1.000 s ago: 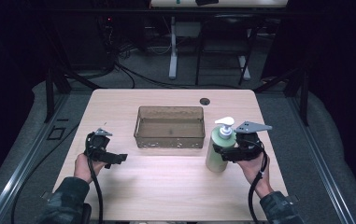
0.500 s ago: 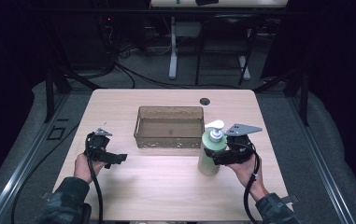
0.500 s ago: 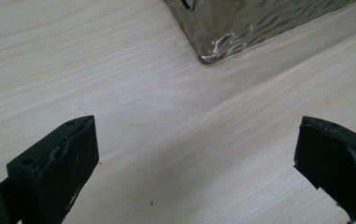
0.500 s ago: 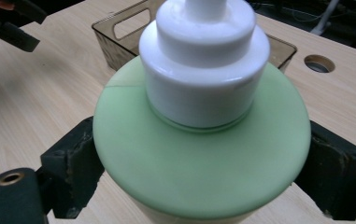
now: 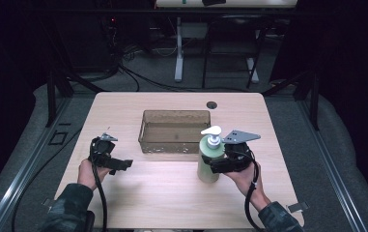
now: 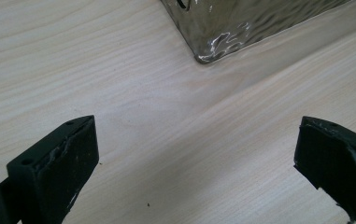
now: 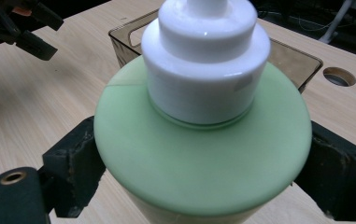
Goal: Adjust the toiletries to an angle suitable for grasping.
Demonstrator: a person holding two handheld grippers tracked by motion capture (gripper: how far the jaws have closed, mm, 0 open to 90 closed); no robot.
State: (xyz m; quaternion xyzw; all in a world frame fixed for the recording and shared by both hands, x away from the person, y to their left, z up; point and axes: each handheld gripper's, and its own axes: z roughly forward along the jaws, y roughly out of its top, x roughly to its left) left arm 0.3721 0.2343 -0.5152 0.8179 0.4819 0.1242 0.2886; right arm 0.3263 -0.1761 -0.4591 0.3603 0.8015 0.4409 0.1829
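Left gripper (image 5: 123, 164) near left edge of pale wooden desk (image 5: 172, 203), jaws spread wide, empty, resting low, clear of work, likely waiting. Smoky translucent rectangular plastic bin (image 5: 174, 131) mid-desk, open top, probable destination. Green pump-top soap bottle with white dispenser head (image 5: 210, 154) upright just off bin's front right corner. Right gripper (image 5: 215, 166) clamped on bottle's shoulder from both sides, keeping it vertical for carrying.
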